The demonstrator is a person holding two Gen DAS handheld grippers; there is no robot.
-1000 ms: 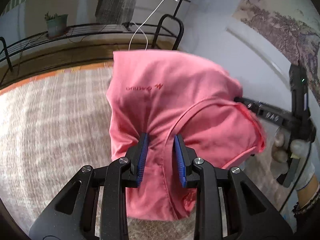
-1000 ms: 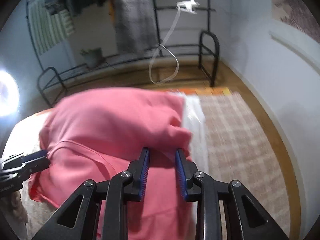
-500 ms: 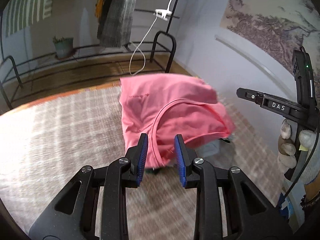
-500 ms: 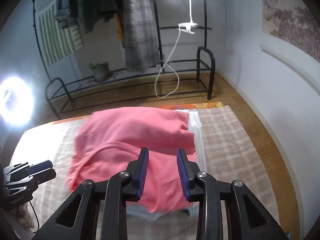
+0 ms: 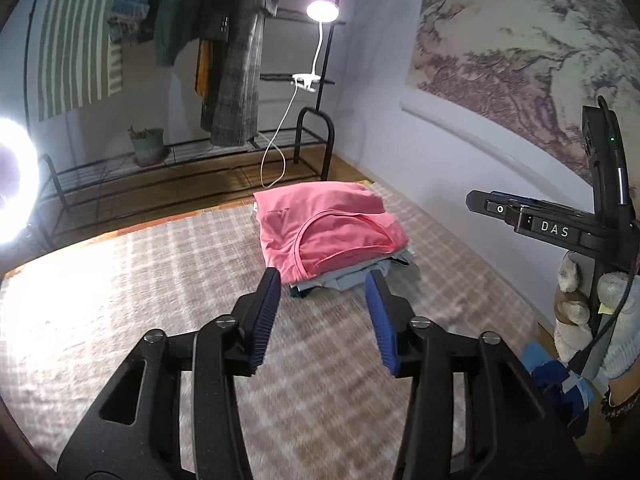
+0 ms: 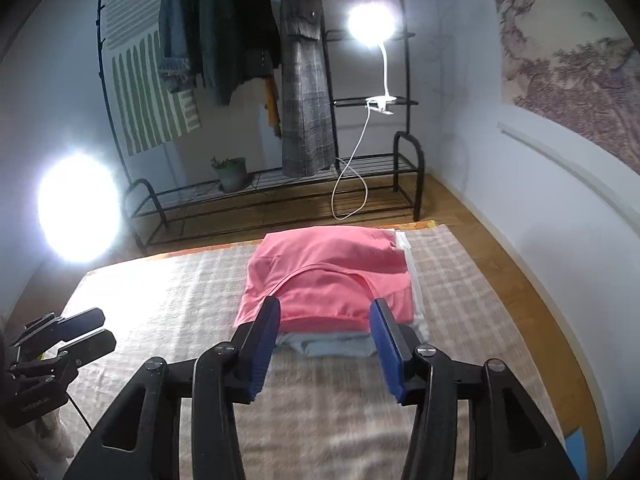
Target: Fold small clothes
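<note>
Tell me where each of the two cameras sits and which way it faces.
Left wrist: on the left gripper, looking down along its open fingers at the pink shirt on the checked mat; the right gripper and a gloved hand show at right.
Right wrist: on the right gripper, facing the shirt; the left gripper shows at left.
Shared: shirt, mat, clothes rack, clip lamp.
</note>
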